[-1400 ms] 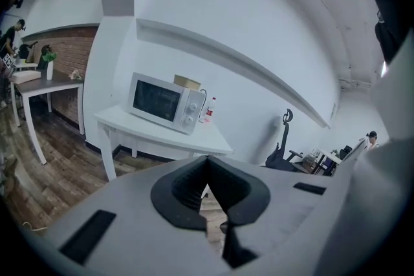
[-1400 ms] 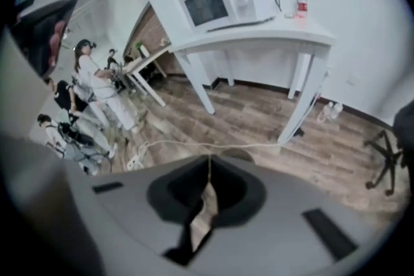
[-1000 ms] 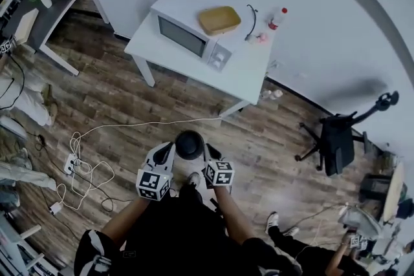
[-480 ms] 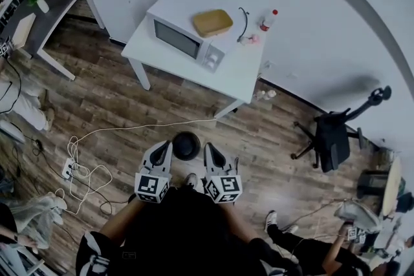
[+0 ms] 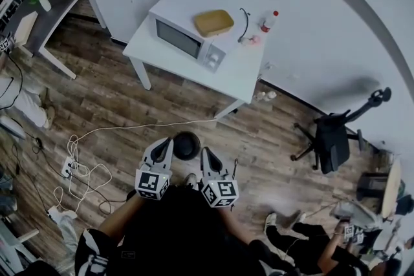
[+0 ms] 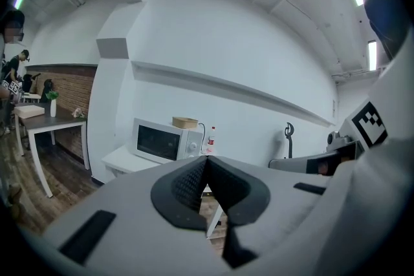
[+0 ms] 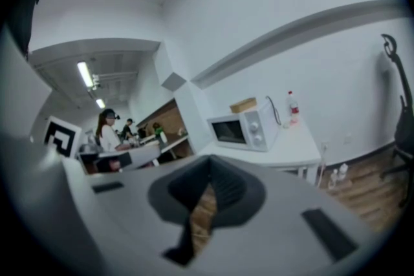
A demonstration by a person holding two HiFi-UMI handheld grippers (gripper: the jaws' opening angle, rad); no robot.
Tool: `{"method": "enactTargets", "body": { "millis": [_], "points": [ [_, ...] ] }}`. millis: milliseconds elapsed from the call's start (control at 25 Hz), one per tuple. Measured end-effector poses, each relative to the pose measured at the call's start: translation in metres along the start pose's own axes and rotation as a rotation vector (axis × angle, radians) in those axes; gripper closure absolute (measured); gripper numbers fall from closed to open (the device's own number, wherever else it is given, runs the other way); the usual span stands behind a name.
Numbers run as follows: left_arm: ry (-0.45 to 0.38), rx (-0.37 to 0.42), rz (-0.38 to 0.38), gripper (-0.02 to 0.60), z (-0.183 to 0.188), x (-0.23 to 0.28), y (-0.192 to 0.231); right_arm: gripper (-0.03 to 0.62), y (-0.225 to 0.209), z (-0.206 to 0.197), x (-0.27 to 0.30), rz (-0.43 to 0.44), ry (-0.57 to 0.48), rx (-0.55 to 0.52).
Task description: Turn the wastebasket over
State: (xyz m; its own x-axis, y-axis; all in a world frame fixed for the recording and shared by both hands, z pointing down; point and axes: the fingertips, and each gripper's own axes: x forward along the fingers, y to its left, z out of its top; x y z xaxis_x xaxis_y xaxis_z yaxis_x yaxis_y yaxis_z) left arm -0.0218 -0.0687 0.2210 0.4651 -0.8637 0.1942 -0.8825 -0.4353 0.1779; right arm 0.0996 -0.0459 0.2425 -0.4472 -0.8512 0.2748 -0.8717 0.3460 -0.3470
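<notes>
on the wooden floor [image 5: 123,97], between the white bench [image 5: 242,68] and the person, stands the black wastebasket [image 5: 186,145]. it shows as a round dark shape seen from above, and whether its mouth faces up or down cannot be told.

the left gripper [image 5: 166,143] points at the wastebasket's left edge, and the right gripper [image 5: 206,153] points at its lower right edge, so the wastebasket lies just ahead of the two tips. from above, the tips look close beside it, but whether either one touches it cannot be told.

the left gripper view shows its fingers [image 6: 186,187] clenched, with the dark ribbed pads meeting at the tip and nothing between them. the right gripper view shows the same: its fingers [image 7: 228,194] are clenched tip to tip on nothing. both of these views look nearly level across the room at the bench.

a white microwave [image 5: 184,41] stands on the bench with a tan box [image 5: 214,22] on top of it. a red-capped bottle [image 5: 268,20] stands beside it, near the wall. a white cable [image 5: 87,168] lies looped on the floor to the left of the grippers. a black office chair [image 5: 333,136] stands well apart, to the right.
</notes>
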Motion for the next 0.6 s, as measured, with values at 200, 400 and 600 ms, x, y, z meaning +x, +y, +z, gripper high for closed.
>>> {"method": "enactTargets", "body": {
  "millis": [200,400,600],
  "points": [
    [-0.007,-0.01,0.004,0.548,-0.001,-0.004,-0.001,0.562,-0.002,0.0,-0.002,-0.007,-0.003,-0.005],
    [-0.011,-0.01,0.004,0.549,-0.002,-0.008,0.0,0.562,0.002,0.002,-0.004,-0.008,-0.009,-0.016],
    [-0.009,-0.014,0.002,0.549,-0.003,-0.011,0.0,0.562,0.007,0.003,-0.005,0.002,-0.011,-0.022]
  ]
}}
